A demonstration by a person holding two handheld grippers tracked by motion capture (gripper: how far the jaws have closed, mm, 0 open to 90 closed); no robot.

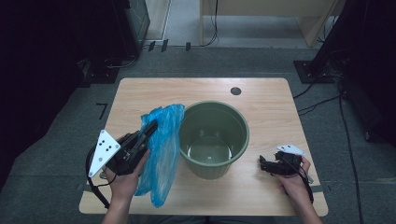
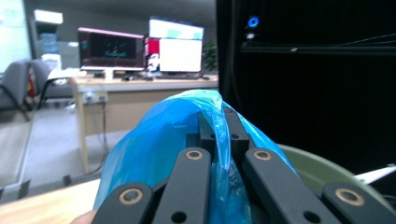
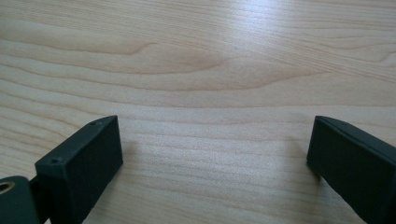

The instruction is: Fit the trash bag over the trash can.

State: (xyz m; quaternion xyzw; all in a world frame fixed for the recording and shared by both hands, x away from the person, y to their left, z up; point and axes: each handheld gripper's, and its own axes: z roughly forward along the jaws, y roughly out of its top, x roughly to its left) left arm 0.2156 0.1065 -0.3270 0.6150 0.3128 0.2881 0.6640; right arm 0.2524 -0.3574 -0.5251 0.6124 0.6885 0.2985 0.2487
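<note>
**High view: blue bag pinched and lifted beside the green bucket**

High view has the blue plastic bag (image 1: 161,149) hanging just left of the green bucket (image 1: 214,137), its crumpled top level with the bucket's rim and its lower end trailing down toward the near edge of the table (image 1: 261,93). Whether the bag's side touches the bucket wall cannot be told. The left gripper (image 1: 150,127) clamps the bag near its top, jaws pressed together on the film; in the left gripper view the blue plastic (image 2: 154,149) bulges up around and over the two black jaws, a fold pinched between them, with the bucket's rim (image 2: 322,170) curving just to the right behind them. The left hand (image 1: 123,179) holds that gripper left of the bucket, its grey plate turned outward, away from the bucket.

The bucket stands upright at about the middle of the table, empty, its pale bottom showing.

Right of the bucket, apart from it, the right gripper (image 1: 262,163) lies low on the table in the right hand (image 1: 294,179), pointing toward the bucket's base. Its jaws stand wide apart in the right gripper view (image 3: 215,158), with bare wood grain between them.
</note>
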